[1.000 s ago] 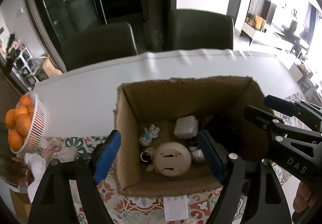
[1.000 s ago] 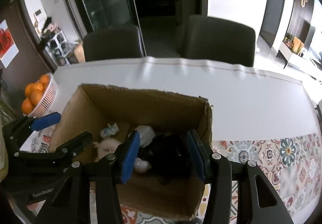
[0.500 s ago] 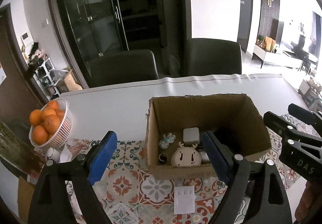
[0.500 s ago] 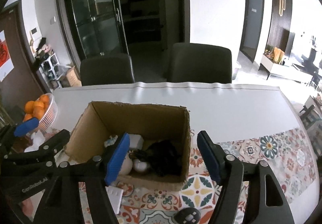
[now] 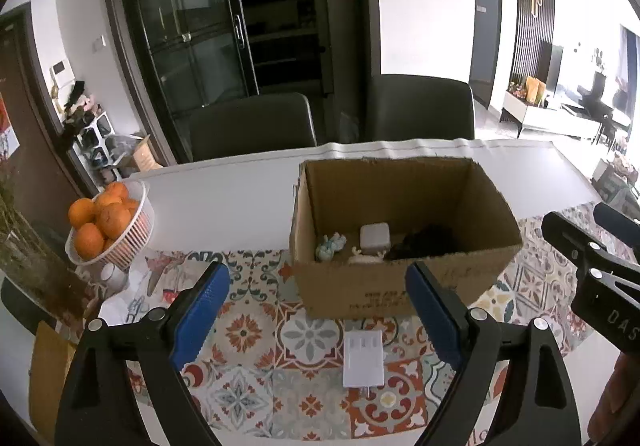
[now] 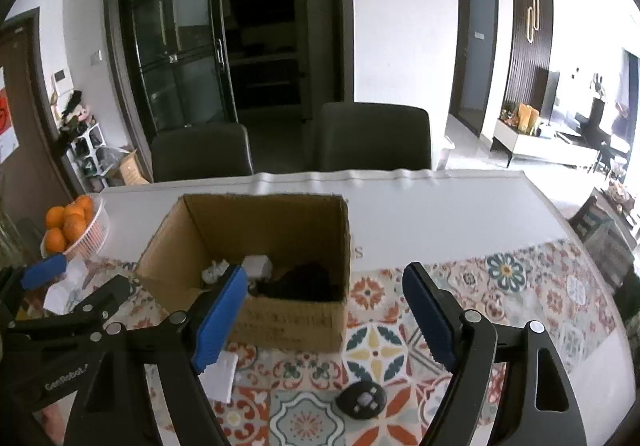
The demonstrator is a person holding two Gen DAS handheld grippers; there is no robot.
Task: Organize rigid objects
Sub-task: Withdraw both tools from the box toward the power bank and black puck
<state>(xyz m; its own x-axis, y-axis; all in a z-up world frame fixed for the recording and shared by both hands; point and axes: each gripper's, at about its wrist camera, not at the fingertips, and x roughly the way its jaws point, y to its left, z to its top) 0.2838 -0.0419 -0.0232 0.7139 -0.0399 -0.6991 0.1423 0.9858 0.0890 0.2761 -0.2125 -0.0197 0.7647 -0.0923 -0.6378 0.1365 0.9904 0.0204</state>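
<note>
Below left jaws: white charger | jaws opening, empty

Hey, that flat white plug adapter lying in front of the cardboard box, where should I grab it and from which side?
Probably from above, across its two long edges. The white adapter lies flat on the patterned mat, its prongs pointing away from the cardboard box, so only the thin side edges offer opposing faces.

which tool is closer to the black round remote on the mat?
Right. The black remote lies just ahead of the right tool, between its opening, empty jaws. The left tool sits further left, over the white charger; the remote is outside its view.
</note>
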